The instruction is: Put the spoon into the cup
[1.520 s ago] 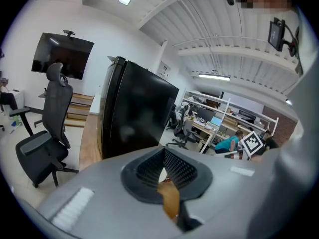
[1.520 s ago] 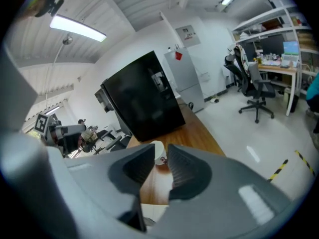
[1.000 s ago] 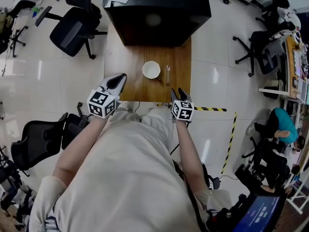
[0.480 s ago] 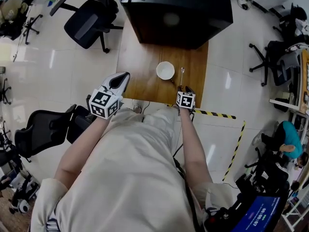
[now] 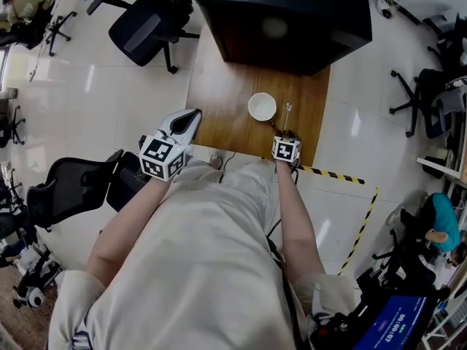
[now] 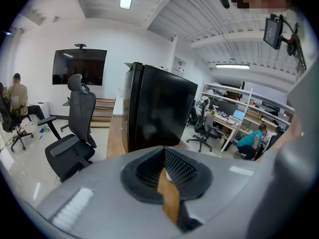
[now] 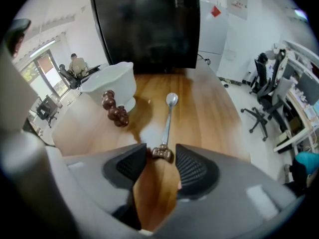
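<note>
Head view: a person stands at the near edge of a small wooden table. 1 white cup sits upright on it. 1 spoon lies flat just right of the cup, not touching it. The right gripper points down at the spoon's near end. The left gripper hangs at the table's left edge, well apart from both. A large black box fills the table's far end.

Left gripper view: the 2 jaws are together with nothing between them. The black box stands ahead, an office chair to its left.

Right gripper view: the 2 jaws stand apart and have just been opening. The spoon's brown handle tip lies between them on the wood, unclamped. The cup is ahead on the left.
</note>
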Motion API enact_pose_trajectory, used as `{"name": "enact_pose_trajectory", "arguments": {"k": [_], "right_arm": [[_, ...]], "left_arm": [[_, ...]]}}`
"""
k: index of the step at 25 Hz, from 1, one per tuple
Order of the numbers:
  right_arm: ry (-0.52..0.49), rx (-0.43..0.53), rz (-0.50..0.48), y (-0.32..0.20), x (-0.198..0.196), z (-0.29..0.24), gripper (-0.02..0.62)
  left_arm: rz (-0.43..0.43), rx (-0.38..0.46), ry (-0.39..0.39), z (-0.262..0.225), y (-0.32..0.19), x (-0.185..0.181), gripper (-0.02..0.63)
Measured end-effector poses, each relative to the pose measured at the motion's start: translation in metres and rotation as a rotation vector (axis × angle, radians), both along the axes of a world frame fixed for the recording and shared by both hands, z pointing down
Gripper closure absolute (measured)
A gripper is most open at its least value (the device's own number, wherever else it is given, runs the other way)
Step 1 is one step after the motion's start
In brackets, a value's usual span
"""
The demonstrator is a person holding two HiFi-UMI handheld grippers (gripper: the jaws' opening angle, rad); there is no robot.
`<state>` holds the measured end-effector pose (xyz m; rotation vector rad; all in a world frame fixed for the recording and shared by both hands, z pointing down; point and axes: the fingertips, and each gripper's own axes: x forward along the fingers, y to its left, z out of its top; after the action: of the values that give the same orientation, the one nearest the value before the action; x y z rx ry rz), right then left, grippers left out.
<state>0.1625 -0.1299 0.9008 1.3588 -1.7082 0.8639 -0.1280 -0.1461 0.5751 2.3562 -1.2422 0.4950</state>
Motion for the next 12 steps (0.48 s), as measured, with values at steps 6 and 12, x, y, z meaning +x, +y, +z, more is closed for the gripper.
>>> {"name": "enact_pose_trajectory", "arguments": {"k": [6, 12], "right_arm": [[0.022, -0.003, -0.018, 0.004, -0.006, -0.001, 0.468], [-0.029, 0.041, 0.022, -0.007, -0.001, -0.008, 0.468]], "left_arm": [[0.004, -0.012, -0.006, 0.006, 0.004, 0.0, 0.601], [0.026, 0.0, -0.002, 0.003, 0.001, 0.004, 0.601]]}}
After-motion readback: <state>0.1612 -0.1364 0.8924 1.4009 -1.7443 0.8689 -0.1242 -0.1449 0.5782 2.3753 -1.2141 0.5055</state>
